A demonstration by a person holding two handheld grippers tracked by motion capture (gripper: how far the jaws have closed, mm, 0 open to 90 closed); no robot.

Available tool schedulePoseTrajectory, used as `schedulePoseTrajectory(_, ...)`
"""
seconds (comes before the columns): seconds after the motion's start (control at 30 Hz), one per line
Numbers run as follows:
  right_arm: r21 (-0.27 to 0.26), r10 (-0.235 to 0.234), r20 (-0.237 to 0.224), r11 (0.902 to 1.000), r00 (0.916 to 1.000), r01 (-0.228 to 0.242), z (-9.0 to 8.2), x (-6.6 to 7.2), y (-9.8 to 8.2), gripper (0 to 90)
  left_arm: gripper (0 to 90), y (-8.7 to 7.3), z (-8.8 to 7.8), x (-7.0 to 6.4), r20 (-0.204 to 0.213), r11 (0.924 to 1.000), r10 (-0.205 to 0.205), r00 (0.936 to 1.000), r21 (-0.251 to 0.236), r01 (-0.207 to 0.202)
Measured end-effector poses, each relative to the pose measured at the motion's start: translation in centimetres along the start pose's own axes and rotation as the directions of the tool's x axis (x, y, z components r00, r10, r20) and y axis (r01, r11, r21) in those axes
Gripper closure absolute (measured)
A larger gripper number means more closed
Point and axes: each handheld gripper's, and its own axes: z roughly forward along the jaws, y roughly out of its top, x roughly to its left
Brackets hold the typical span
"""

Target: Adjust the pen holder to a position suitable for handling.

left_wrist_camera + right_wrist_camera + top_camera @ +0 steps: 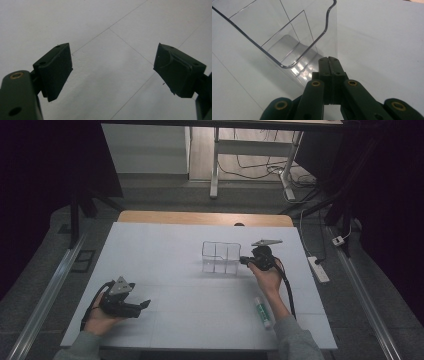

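Observation:
A clear plastic organizer (220,257) with several compartments stands upright at the middle of the white table (165,245). My right gripper (243,260) is at its right side, shut, with its tips against the box's wall. In the right gripper view the jaws (329,59) are pressed together at the foot of the organizer (287,37), and I see nothing between them. My left gripper (145,305) rests near the front left of the table, open and pointing right. Between its spread jaws (112,70) there is only bare table.
A white tube with a green label (262,312) lies on the table beside the right forearm, near the front right edge. A wooden strip (205,217) borders the table's far side. A power strip (318,268) and cables lie on the floor to the right.

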Motion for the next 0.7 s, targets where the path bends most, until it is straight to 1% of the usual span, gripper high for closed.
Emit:
schedulePoseTrajectory(0.23,0.004,-0.017,-0.009,0.9998,0.9998,0.017,0.8,0.9,0.4,89.9,14.9,0.0,0.0,0.0,-0.001,1.0000,0.002,1.0000,0.003,-0.002)
schedulePoseTrajectory(0.33,0.007,-0.026,-0.022,0.9996,0.9994,0.026,1.1,1.3,0.6,89.9,14.8,0.0,0.0,0.0,-0.003,1.0000,0.006,1.0000,0.005,-0.006)
schedulePoseTrajectory(0.53,0.013,-0.045,-0.036,0.9989,0.9983,0.046,1.8,2.2,1.0,89.8,14.7,0.0,0.0,0.0,-0.002,1.0000,0.003,1.0000,0.004,-0.003)
schedulePoseTrajectory(0.7,0.015,-0.052,-0.048,0.9985,0.9975,0.053,2.2,2.7,1.2,89.7,14.7,-0.1,0.0,0.0,-0.002,1.0000,0.000,1.0000,0.003,0.000)
